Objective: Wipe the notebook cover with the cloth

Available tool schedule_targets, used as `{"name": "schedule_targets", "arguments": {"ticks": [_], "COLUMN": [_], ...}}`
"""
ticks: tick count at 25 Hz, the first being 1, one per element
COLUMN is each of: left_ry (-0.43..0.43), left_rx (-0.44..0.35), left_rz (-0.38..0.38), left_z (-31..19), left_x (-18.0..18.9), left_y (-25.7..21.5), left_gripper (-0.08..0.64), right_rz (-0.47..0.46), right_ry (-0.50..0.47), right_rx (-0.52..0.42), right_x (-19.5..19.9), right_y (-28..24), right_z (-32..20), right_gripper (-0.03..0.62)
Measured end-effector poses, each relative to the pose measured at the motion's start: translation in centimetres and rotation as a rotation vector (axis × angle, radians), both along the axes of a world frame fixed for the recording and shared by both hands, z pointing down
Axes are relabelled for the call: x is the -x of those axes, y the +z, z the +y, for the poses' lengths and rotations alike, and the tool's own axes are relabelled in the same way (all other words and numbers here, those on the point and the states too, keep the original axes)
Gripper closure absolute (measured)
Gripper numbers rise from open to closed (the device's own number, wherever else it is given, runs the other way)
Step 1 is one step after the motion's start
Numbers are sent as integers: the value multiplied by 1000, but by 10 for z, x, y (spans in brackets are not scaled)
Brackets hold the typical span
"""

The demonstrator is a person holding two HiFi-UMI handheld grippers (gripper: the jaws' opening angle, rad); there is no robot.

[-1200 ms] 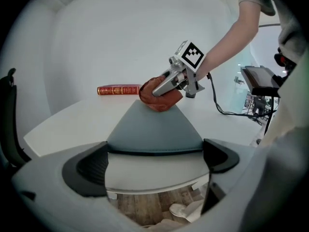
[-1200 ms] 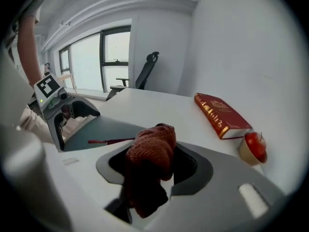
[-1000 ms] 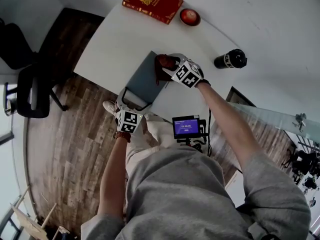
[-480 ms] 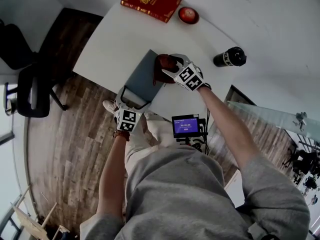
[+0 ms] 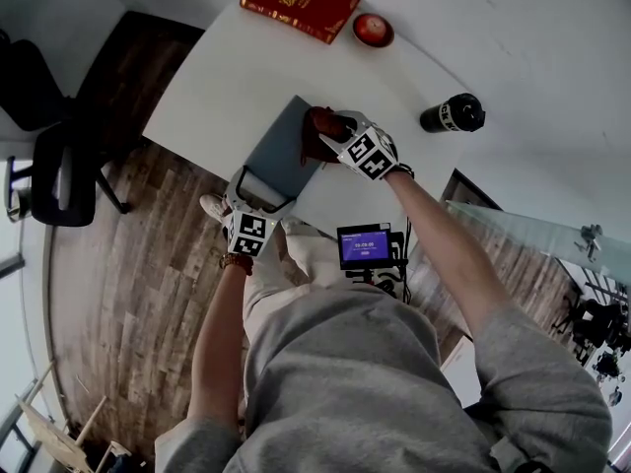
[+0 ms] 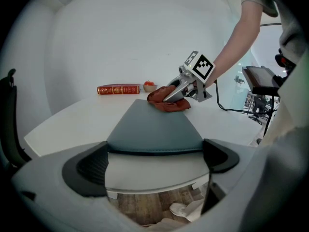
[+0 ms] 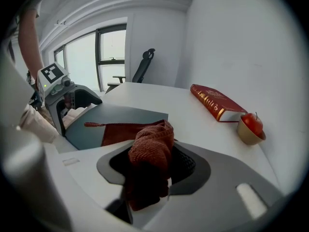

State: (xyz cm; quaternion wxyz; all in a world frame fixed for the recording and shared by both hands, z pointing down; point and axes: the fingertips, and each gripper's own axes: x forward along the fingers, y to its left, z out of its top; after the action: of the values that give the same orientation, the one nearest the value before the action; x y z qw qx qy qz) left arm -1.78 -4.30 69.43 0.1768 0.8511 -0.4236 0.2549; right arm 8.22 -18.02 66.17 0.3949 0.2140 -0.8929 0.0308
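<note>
Status: left gripper [image 5: 266,189] is straddling the near short end of the flat slate-blue notebook [image 5: 281,151] at the front edge of the white table [image 5: 222,72]. Its jaws are spread wide and the pads look seated against both side edges, so it's clamping the notebook, probably to stop it sliding under wipe load. The right gripper [image 5: 333,128] is pinching the rust-red terry cloth [image 5: 315,138]. Its jaws have just been closing, and they're squeezing a bunched fold while the rest is lying flat on the cover. My read is that the fat wad is acting as the wiping pad, and the nose-down pitch is pressing it onto the cover. The cloth is sitting at the notebook's far right corner, and most of the cover is showing bare. The notebook is lying cover-up. Its long axis is running from the person's table edge away across the table, far end pointing roughly at the red gold-stamped hardcover book [image 5: 301,4]. Strokes are likely going along that axis, toward the clamped end.
</note>
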Motion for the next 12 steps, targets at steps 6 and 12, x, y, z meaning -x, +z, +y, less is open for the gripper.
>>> {"name": "schedule_targets", "arguments": {"ticks": [6,12], "left_ry": [1,1], "left_rx": [-7,-10], "left_rz": [2,-1], "left_z": [-2,-2], "left_x": [2,1], "left_y": [1,2], "left_gripper": [-44,-44], "right_rz": [12,20], "right_ry": [12,14], "right_rx": [3,-15], "right_x": [3,7], "right_y": [2,1], "right_z": [2,8], "right_gripper": [404,413]}}
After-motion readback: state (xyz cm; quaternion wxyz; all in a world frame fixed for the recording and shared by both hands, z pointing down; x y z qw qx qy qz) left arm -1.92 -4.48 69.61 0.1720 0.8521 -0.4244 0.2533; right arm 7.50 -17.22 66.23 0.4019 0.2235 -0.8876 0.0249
